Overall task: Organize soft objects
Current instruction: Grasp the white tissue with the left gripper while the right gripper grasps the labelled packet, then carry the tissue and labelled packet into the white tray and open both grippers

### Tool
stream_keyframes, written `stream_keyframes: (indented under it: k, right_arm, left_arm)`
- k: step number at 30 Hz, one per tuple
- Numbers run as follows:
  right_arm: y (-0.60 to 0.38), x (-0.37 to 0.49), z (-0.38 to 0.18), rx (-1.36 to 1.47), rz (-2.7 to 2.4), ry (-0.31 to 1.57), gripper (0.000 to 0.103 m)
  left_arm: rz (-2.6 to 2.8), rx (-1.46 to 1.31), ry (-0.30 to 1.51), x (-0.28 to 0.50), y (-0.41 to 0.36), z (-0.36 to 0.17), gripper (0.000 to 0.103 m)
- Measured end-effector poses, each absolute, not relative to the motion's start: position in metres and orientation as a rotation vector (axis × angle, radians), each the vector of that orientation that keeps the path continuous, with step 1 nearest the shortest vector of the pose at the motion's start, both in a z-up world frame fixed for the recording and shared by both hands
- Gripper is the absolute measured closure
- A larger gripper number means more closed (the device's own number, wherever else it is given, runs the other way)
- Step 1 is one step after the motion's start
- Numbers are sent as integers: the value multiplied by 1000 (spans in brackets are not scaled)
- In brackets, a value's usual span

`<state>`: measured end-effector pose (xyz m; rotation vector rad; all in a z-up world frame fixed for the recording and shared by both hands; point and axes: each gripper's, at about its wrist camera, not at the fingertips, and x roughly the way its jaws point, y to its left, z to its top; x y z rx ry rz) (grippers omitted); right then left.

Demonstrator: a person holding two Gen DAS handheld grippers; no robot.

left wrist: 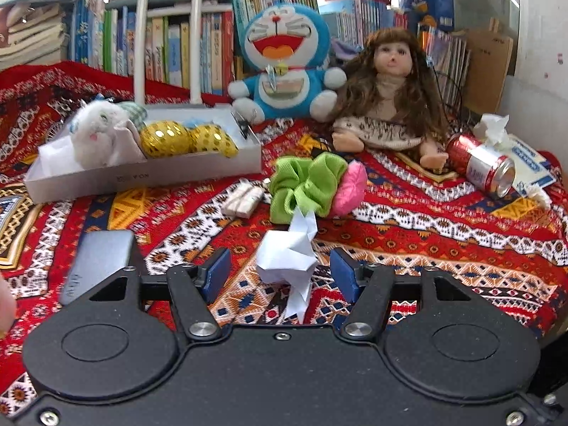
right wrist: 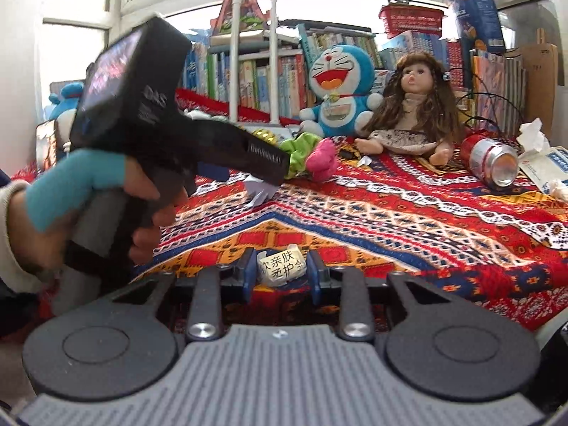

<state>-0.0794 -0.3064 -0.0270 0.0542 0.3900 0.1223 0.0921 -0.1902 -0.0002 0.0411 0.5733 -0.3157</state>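
My left gripper [left wrist: 280, 271] is open, its blue pads on either side of a crumpled white paper [left wrist: 287, 255] lying on the patterned cloth. Beyond it lie a green scrunchie [left wrist: 305, 186] and a pink soft piece [left wrist: 351, 188]. A grey box [left wrist: 142, 174] at the left holds a white fluffy toy [left wrist: 94, 131] and two gold sequin balls [left wrist: 165, 138]. My right gripper [right wrist: 281, 271] is shut on a small tissue pack [right wrist: 281, 269] with Chinese print, low over the cloth. The left gripper's body [right wrist: 198, 145] shows in the right wrist view, over the paper [right wrist: 261, 193].
A Doraemon plush [left wrist: 284, 67] and a long-haired doll [left wrist: 390, 99] sit at the back against shelves of books. A tipped red can [left wrist: 479, 163] and a tissue box [left wrist: 525, 163] lie at the right. A grey phone [left wrist: 99, 262] and a small wrapped packet [left wrist: 243, 198] lie on the cloth.
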Motion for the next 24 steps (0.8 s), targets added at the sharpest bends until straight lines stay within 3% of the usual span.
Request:
stream_keyframes:
  k: [3,5,6,13,24]
  right_arm:
    - [-311,-78,-26,70,105,386,68]
    - [-313,-77,-26,81,96,384,68]
    - [-314,-77,-25,86,93,383,68]
    - [-314,-69,-20,106,61,364,68]
    - [-304,-29,4,185,52,312,68]
  left_arm:
    - [-300,54,593,98,-195,-7,44]
    - [-297,57,597,99,-196,-9,64]
    - [-297,55,594,99,-195,-9,67]
    - [-332,45,580,81,-181,10,67]
    - [-341,-32,565,67,-120,87,67]
